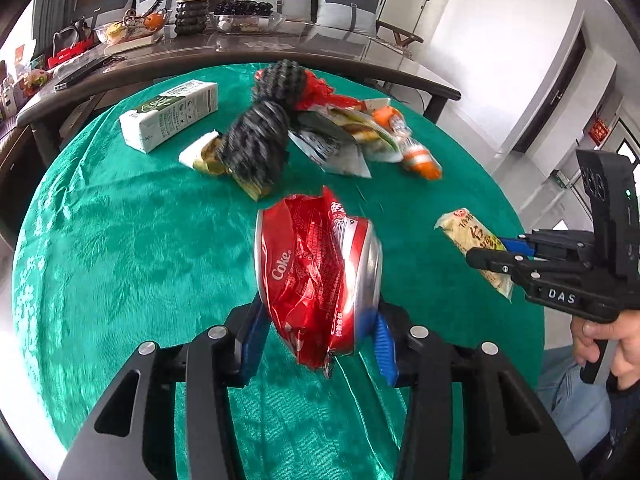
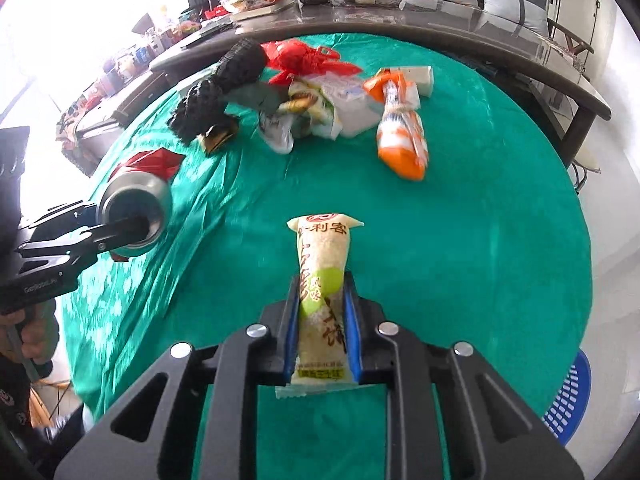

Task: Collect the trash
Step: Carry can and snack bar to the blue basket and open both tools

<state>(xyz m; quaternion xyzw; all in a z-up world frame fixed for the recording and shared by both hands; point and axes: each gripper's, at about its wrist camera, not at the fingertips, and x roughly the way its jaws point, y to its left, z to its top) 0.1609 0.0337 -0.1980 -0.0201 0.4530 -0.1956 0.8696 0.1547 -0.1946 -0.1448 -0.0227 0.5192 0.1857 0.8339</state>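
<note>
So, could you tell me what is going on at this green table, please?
A person is clearing trash with a claw in each hand. The left claw grips a crushed Coke can; the right claw is shut on a yellow snack packet. A milk carton, wrappers and an orange packet lie on the green tablecloth.

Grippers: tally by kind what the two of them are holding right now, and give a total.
Crushed Coke can: 1, in the left gripper
Red foil wrapper: 1, pressed against the can in the same grip
Yellow snack packet: 1, in the right gripper
Total: 3
</note>
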